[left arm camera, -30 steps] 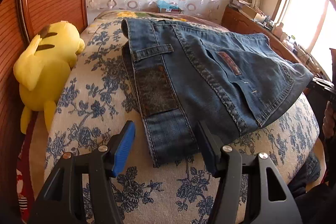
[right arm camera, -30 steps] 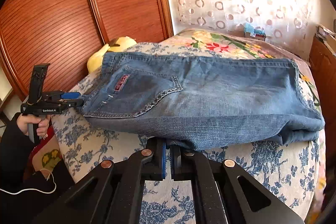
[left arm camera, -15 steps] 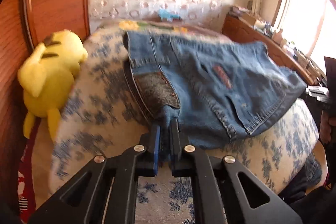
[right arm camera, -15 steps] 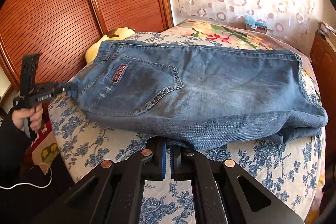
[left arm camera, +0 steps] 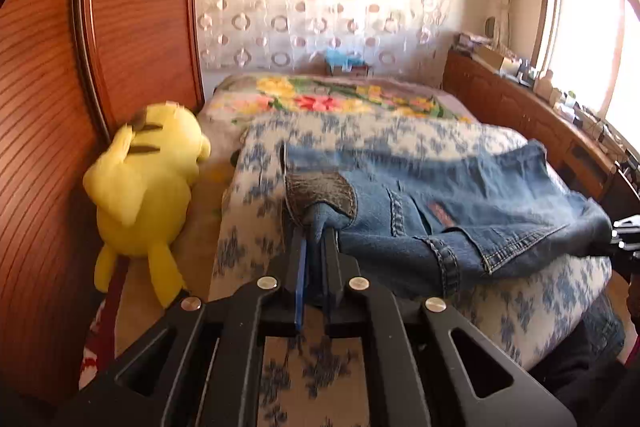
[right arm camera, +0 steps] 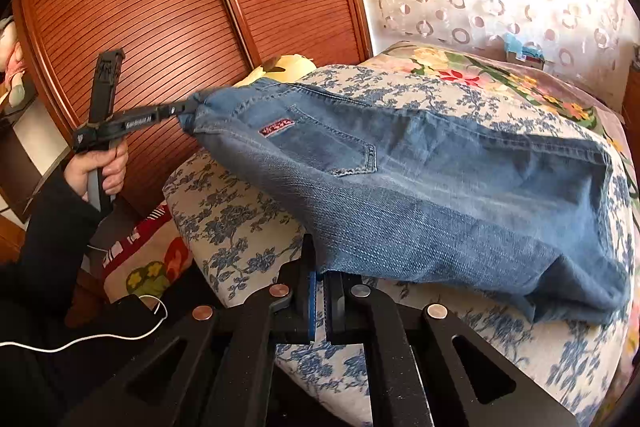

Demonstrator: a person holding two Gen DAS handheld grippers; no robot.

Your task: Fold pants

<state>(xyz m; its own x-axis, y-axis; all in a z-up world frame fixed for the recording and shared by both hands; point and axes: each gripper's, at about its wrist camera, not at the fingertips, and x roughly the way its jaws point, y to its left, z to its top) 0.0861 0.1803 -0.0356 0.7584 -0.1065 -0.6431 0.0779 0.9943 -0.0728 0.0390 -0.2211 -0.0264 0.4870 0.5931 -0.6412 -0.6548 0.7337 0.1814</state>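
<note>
Both grippers [left arm camera: 316,239] [right arm camera: 320,267] pinch jeans [right arm camera: 420,179] (lifted).

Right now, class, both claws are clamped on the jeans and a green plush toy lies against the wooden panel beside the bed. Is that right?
Not quite: the plush toy is yellow, not green, as the left wrist view shows. The rest holds: the left claw and right claw are both clamped on the jeans, and the toy lies against the wooden panel beside the bed.

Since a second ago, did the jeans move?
Yes. The jeans have lifted and shifted toward the near edge of the bed, held by both grippers.
</note>
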